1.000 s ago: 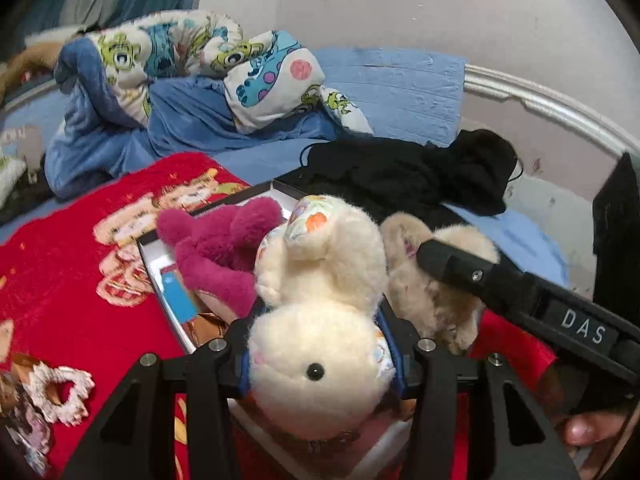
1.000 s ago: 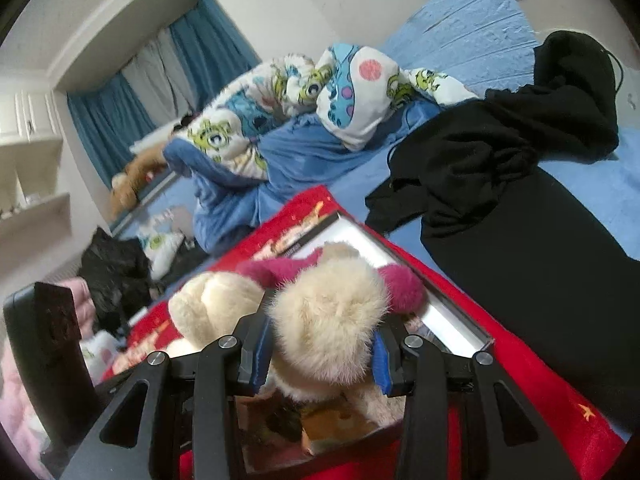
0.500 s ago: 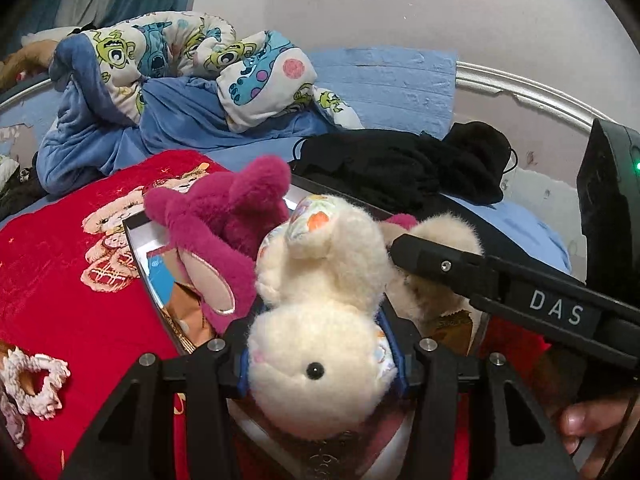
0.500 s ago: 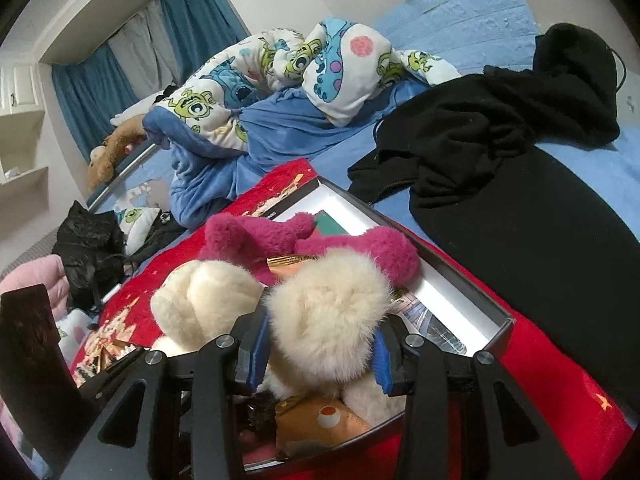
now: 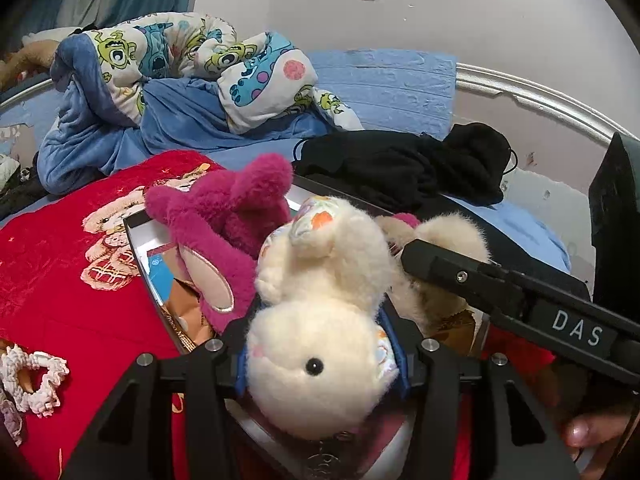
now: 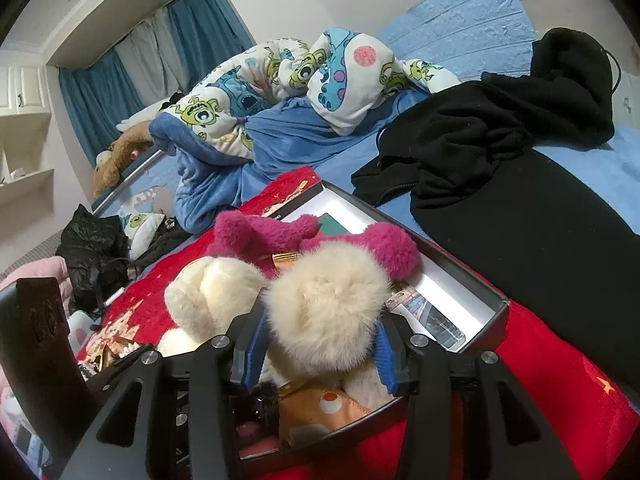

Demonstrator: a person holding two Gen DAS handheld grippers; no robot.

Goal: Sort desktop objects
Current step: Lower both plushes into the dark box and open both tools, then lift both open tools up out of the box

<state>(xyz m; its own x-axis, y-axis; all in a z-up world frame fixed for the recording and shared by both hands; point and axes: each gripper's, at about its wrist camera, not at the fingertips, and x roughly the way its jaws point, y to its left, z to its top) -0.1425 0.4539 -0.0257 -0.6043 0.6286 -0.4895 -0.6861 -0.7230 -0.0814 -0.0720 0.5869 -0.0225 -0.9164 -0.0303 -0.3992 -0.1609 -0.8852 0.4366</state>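
Now left tongs (image 5: 320, 354) pinching cream bunny (image 5: 320, 320), right tongs (image 6: 320, 350) pinching fluffy beige plush (image 6: 324, 308), both above crowded box, its rim (image 6: 460, 268) near black clothing (image 6: 500, 152).

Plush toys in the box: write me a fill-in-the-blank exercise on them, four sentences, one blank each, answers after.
1. The left hand-held gripper is shut on a cream plush toy with a black bead eye, and the right hand-held gripper on a fluffy beige plush toy; that makes ____ toys gripped.
2. The magenta plush toy lies in the open ____.
3. That white-lined black box sits on a ____ blanket.
4. The crumpled garment behind the box is ____.

Answers: two; box; red; black
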